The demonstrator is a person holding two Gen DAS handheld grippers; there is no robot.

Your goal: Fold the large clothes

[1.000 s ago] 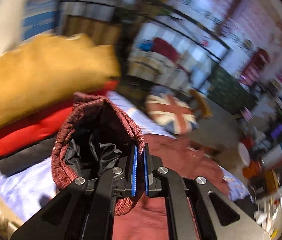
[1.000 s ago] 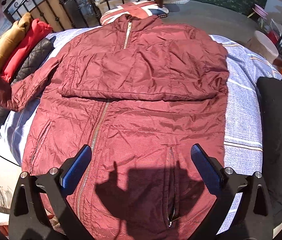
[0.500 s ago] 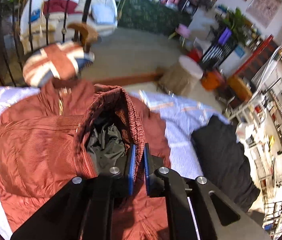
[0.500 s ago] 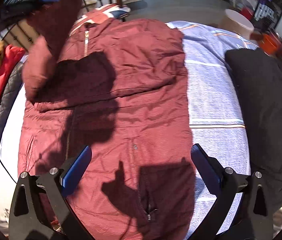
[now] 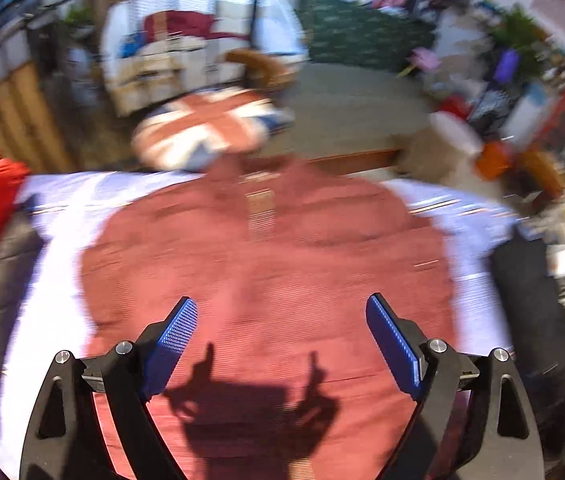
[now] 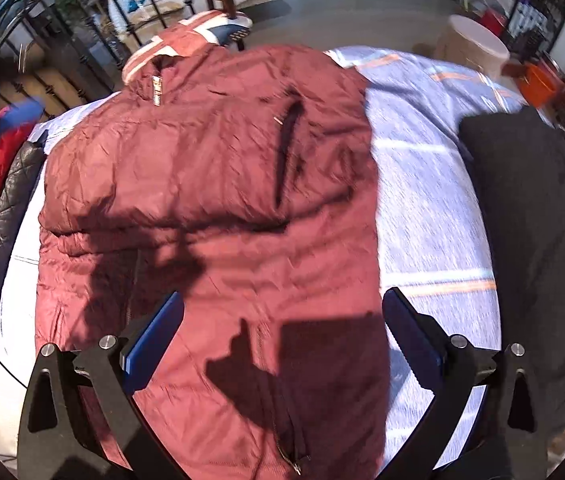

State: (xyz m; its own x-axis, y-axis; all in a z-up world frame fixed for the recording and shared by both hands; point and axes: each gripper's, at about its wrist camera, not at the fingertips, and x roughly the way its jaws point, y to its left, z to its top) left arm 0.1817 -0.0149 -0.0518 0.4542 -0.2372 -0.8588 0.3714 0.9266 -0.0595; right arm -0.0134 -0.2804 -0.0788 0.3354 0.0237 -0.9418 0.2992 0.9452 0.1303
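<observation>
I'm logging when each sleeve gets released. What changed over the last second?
The left gripper let go of the sleeve cuff it was clamping: its jaws now stand wide open and empty above the maroon jacket. The left sleeve, carried across a second ago, now lies folded over the jacket's chest. The right gripper stayed open above the hem, and the black garment stayed beside the jacket.

We see a lived-in home, a bedroom or bed-sitting room. A bed with a pale blue striped sheet [image 6: 434, 216] fills the foreground, a black wrought-iron bed frame [image 6: 62, 40] at its far left corner. Beyond its far edge stands a wooden chair with a Union Jack cushion [image 6: 198, 36], then a grey floor with a dark green patterned rug [image 5: 362, 36]. A round pale stool [image 6: 478, 48] and cluttered shelves [image 6: 530, 12] stand to the right.
</observation>
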